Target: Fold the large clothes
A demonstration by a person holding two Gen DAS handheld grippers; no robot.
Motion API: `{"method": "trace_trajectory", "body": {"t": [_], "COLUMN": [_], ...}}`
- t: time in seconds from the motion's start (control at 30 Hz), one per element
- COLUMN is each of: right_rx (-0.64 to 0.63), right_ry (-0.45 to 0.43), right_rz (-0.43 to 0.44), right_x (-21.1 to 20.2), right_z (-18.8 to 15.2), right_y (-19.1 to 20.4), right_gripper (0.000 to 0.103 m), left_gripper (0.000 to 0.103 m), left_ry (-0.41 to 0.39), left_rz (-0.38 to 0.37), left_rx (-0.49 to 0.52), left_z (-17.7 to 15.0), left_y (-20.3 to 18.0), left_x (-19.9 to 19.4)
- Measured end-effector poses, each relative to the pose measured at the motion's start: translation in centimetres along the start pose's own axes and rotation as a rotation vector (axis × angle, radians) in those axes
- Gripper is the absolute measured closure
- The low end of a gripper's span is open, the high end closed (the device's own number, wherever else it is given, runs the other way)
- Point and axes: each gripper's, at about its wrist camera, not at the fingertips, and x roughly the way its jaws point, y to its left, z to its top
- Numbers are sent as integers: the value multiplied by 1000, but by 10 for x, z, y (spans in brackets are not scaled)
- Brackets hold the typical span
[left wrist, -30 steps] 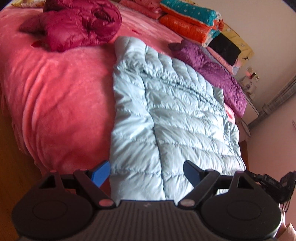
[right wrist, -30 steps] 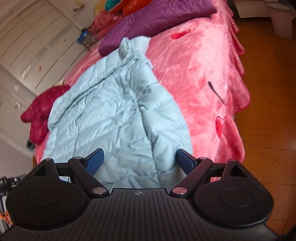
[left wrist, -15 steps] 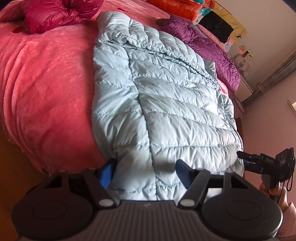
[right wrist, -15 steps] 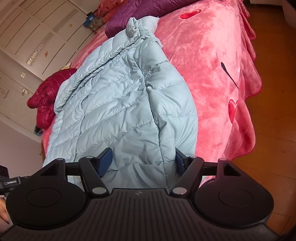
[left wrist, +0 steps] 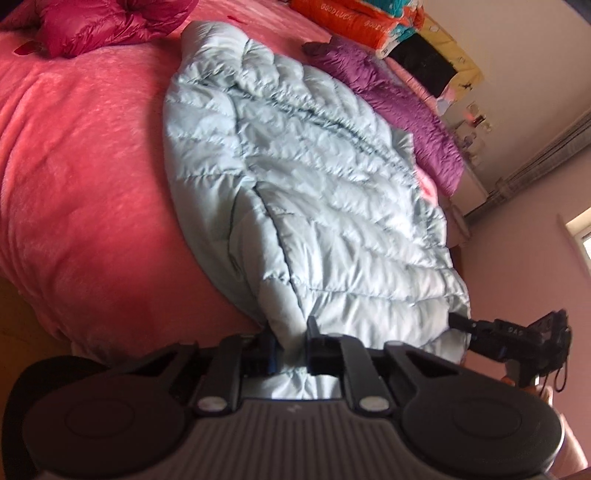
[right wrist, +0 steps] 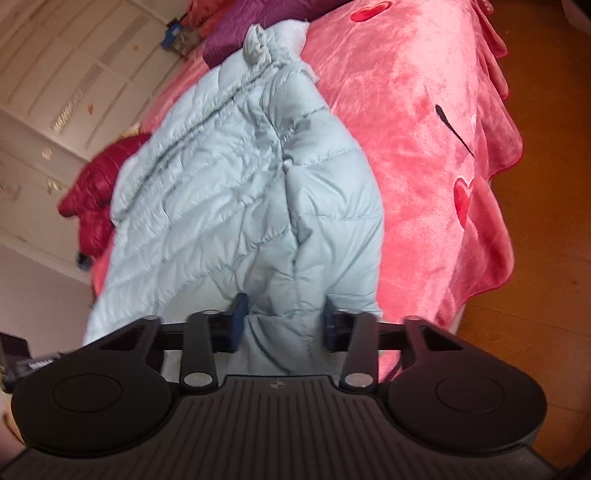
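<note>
A pale blue quilted down jacket (left wrist: 314, 177) lies spread lengthwise on a pink blanket (left wrist: 74, 147), its hem hanging at the near bed edge. My left gripper (left wrist: 291, 345) is closing, and its pads pinch a fold of the hem's left corner. In the right wrist view the jacket (right wrist: 221, 192) bunches between the blue pads of my right gripper (right wrist: 284, 321), which is also closing and presses on the hem's right corner. The right gripper (left wrist: 458, 321) shows at the jacket's far corner in the left wrist view.
A dark red jacket (left wrist: 103, 22) and a purple jacket (left wrist: 399, 99) lie further up the bed, near stacked orange and teal bedding (left wrist: 351, 22). A white wardrobe (right wrist: 55, 74) stands behind. Wooden floor (right wrist: 546, 221) runs beside the blanket's hanging edge (right wrist: 491, 229).
Both grippers tipped lower toward the hem and their jaws went from wide open to closed on the jacket's bottom corners. The fabric has puckered between the pads.
</note>
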Motion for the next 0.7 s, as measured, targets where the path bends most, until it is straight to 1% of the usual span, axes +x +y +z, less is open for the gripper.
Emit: {"method": "trace_trajectory", "body": {"t": [0.03, 0.13, 0.23, 0.33, 0.53, 0.63, 0.7], "right_rx": [21, 49, 92, 131, 183, 174, 161], "right_ry": [-12, -32, -41, -68, -147, -199, -234], "right_rz": [25, 73, 138, 208, 334, 365, 364], "right_x": [-3, -9, -11, -13, -18, -19, -16], "right_z": [0, 0, 3, 13, 54, 83, 105], "right_y": [-2, 0, 1, 6, 27, 42, 51], "right_gripper": [77, 82, 84, 85, 85, 85, 85], "left_gripper": [95, 96, 96, 96, 96, 95, 95], "left_ry": [-8, -33, -65, -91, -166, -211, -239], "left_rz": [-19, -72, -130, -175, -254, -270, -270], "left_rx": [-9, -47, -90, -129, -166, -184, -212], "left_z": [2, 11, 25, 40, 83, 110, 128], "left_y": [-1, -4, -5, -8, -17, -17, -13], "left_x": [-2, -11, -20, -25, -30, -29, -27]}}
